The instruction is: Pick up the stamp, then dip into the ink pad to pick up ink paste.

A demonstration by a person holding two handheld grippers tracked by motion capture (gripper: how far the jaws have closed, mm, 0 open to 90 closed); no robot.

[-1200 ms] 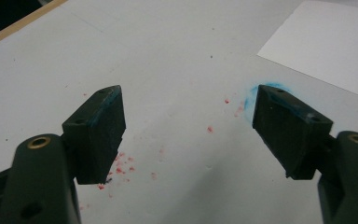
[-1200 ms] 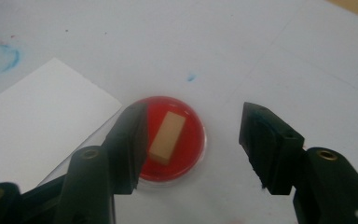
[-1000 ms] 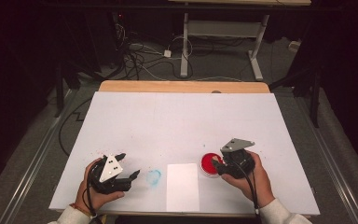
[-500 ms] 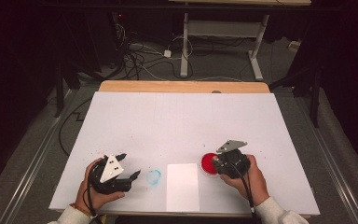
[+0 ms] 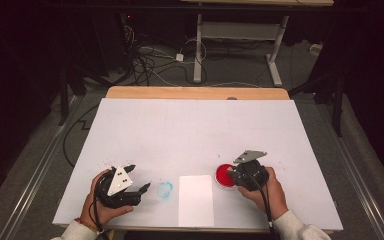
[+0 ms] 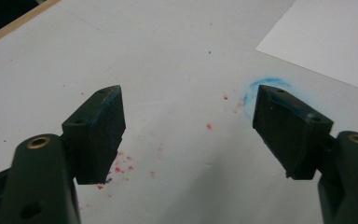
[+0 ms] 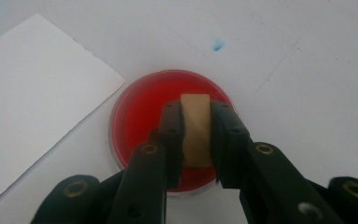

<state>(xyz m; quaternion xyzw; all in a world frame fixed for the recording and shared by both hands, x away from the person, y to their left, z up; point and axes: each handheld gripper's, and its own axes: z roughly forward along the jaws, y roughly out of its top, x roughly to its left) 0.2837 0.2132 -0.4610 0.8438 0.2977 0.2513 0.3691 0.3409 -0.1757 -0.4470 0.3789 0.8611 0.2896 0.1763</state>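
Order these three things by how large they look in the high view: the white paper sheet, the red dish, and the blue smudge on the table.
1. white paper sheet, clearly the largest.
2. red dish, partly hidden behind the right tongs, so its full extent is uncertain.
3. blue smudge, smallest, although not far below the dish.

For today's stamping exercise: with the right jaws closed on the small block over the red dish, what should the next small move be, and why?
Probably lift the tan block straight up out of the red dish and carry it toward the blank white sheet beside it. The right gripper has just been closing and now clamps the block, which stands in the red, and the sheet is unmarked.
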